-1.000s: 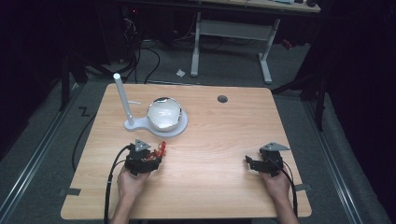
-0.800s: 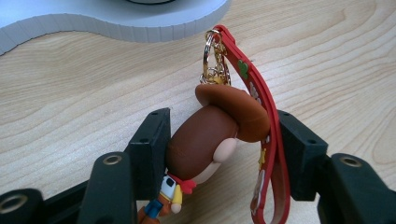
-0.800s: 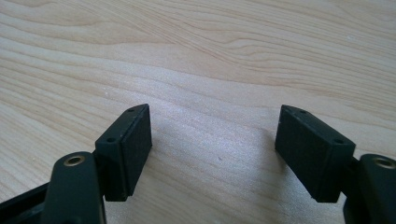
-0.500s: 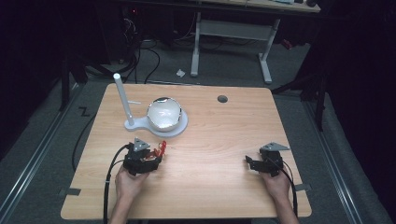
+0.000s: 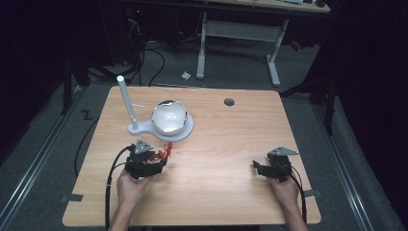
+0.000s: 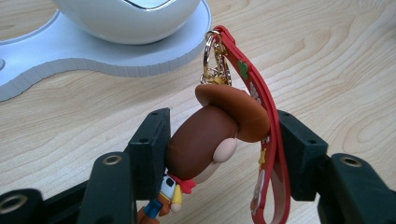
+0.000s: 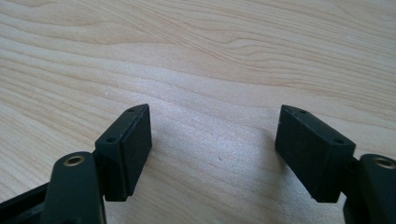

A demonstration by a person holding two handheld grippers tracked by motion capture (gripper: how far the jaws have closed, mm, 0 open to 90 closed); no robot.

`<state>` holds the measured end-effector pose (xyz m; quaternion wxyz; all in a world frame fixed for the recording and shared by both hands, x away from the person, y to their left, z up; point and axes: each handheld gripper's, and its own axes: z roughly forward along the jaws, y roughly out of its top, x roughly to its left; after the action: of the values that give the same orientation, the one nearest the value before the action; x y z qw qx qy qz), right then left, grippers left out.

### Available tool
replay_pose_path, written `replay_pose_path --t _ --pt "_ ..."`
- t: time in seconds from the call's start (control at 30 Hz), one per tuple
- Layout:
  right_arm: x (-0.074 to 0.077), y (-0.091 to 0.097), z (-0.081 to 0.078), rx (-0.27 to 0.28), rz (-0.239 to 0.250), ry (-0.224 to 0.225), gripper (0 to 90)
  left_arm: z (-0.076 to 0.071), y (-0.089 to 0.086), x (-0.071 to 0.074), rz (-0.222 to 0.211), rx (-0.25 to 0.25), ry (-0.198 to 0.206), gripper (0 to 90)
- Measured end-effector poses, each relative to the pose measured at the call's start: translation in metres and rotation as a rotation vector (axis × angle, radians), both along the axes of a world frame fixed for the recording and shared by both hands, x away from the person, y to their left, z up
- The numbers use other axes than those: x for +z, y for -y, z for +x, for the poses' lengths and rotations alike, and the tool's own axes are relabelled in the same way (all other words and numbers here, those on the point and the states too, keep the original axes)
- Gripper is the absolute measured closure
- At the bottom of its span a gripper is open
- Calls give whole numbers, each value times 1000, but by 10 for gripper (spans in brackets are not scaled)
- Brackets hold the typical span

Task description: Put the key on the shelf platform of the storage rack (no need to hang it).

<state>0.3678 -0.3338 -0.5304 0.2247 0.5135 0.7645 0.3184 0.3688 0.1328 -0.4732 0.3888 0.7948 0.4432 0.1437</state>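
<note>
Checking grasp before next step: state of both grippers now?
Left gripper: closed on the cowboy figure keychain.
Right gripper: open, holding nothing, above the table.

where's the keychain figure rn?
The keychain figure is clamped in the left gripper, at the table's front left in the high view, just in front of the white stand.
</note>
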Motion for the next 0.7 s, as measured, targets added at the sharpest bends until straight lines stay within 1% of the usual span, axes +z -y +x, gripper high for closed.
replay_pose_path --t 0.13,0.37,0.43,0.47,0.53,0.6,0.67,0.7 --pt "0 0 0 0 0 0 272 0 -3 3 0 7 -2 428" --pt "0 0 0 0 0 0 271 -1 -8 13 -11 9 15 428" --pt "0 0 0 0 0 0 272 -1 -10 18 -14 5 20 428" --pt "0 0 0 0 0 0 272 -1 -10 18 -14 5 20 427" --pt "0 0 0 0 0 0 271 -2 -12 21 -17 15 26 427" --pt "0 0 0 0 -1 0 272 -3 -15 24 -29 22 37 427" --pt "0 0 0 0 0 0 271 -3 -18 29 -30 24 41 427" --pt "0 0 0 0 0 0 271 -3 -18 29 -30 24 41 427"
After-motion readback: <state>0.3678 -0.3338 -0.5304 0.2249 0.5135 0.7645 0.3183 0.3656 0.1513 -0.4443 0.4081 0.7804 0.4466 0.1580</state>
